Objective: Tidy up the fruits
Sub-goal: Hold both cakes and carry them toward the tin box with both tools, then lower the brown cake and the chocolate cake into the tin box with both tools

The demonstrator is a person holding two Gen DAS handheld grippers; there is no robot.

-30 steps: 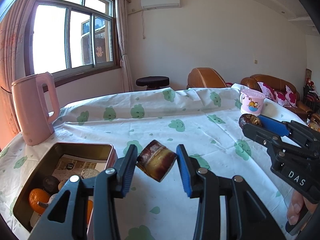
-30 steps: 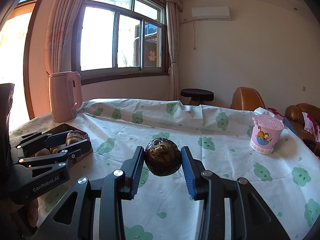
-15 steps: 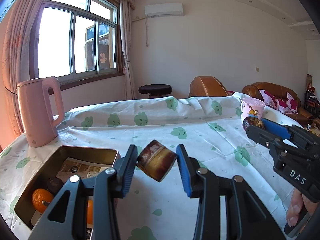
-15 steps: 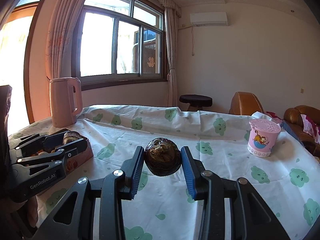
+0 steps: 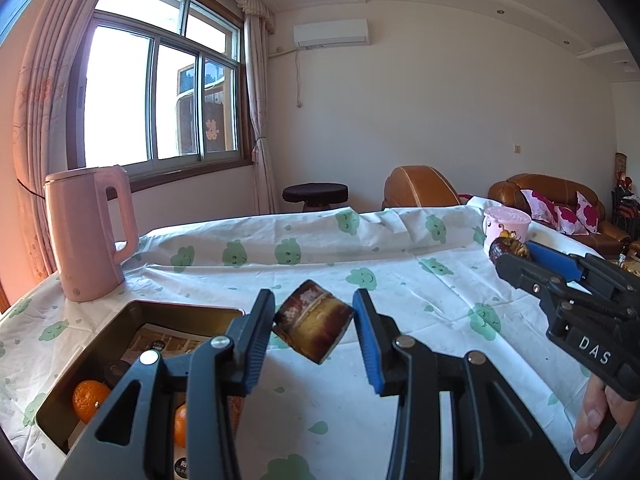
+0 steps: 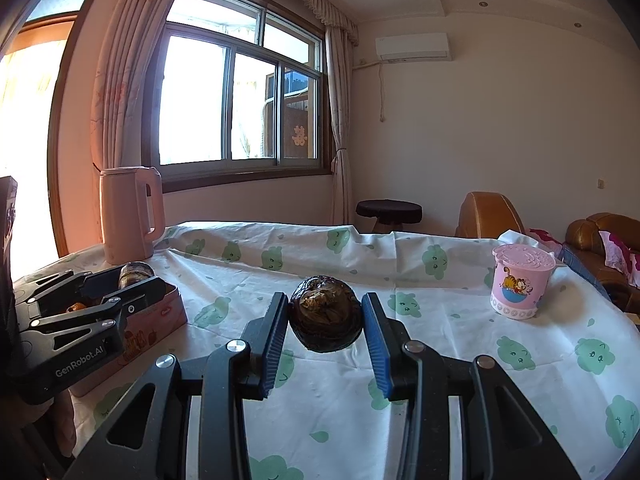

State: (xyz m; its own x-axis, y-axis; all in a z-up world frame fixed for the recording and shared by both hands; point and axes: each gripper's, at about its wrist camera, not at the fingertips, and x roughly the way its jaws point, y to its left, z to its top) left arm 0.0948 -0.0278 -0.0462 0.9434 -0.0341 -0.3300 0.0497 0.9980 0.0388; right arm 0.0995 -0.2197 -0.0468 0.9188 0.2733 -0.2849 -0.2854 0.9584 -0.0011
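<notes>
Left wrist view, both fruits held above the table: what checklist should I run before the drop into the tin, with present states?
1. Left gripper shut on the cut brown fruit, held askew: ok.
2. Right gripper shut on the dark round fruit: ok.
3. Tin open, bare floor showing: ok.
4. Cut fruit over the tin: not ok, beside its right rim.
5. Oranges away from the free floor: ok.
6. Grip firmness: cannot tell.
</notes>
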